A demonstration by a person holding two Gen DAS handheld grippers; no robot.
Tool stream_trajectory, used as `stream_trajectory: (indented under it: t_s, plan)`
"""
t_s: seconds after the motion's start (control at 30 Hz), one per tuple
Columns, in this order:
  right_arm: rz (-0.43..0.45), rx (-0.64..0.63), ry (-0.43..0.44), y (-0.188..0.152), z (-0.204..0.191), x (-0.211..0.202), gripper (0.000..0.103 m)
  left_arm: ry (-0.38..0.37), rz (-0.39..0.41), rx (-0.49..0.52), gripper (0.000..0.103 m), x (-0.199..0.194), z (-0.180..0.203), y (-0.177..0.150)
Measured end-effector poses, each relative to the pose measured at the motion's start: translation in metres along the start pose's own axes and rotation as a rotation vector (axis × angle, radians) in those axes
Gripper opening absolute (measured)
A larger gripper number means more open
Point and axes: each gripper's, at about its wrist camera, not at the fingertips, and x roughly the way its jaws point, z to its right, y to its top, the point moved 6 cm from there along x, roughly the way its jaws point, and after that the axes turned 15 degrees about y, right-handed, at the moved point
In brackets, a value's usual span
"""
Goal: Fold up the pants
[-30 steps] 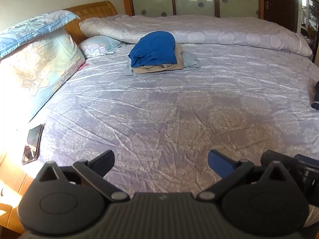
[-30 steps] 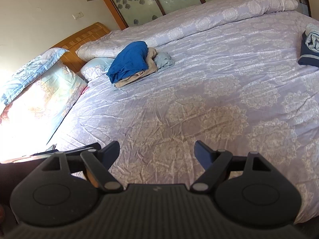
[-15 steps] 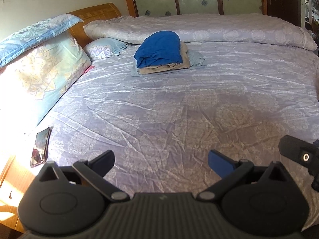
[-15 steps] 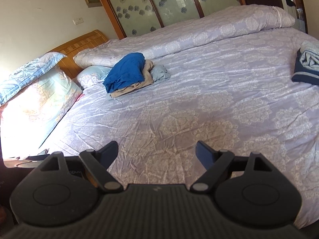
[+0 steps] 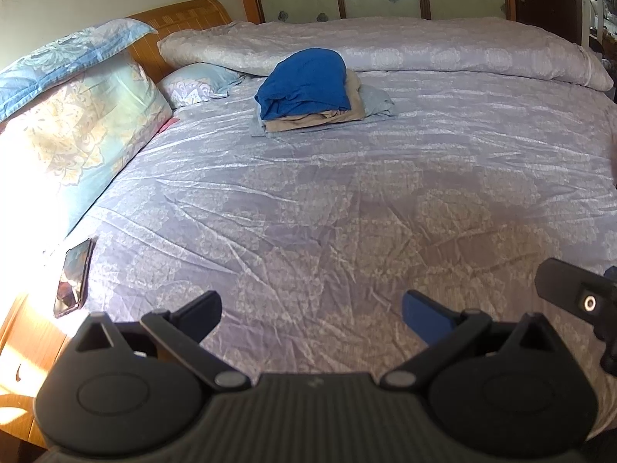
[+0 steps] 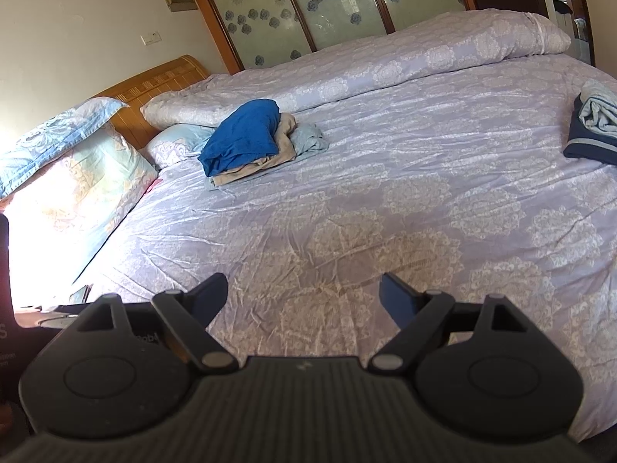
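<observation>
Pants folded in a blue, beige and pale-blue stack (image 5: 308,94) lie far on the lilac bed (image 5: 347,212); my left tongs (image 5: 310,310) and right tongs (image 6: 302,289) gape empty, and I judge the dark bundle (image 6: 594,131) at right waits.

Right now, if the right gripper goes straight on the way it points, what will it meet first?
Probably the bare purple bedspread. The open right gripper tilts down toward it, with nothing between. The folded clothes stack lies farther away, off to the left.

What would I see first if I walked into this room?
A bright blue folded garment on top of a small stack of clothes, far across the big lilac bed near the pillows. A phone lies at the bed's left edge, in sunlight.
</observation>
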Motion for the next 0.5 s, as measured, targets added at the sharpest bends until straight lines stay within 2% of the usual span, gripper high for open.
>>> stream_trajectory:
  t_s: [0.3, 0.5]
  plan:
    - [-0.005, -0.01, -0.011, -0.002, -0.004, 0.003, 0.087, -0.005, 0.007, -0.036, 0.103, 0.003, -0.01, 0.003]
    - [-0.008, -0.015, -0.015, -0.004, -0.006, 0.006, 0.087, 0.06, 0.112, -0.074, 0.103, -0.009, -0.033, 0.025]
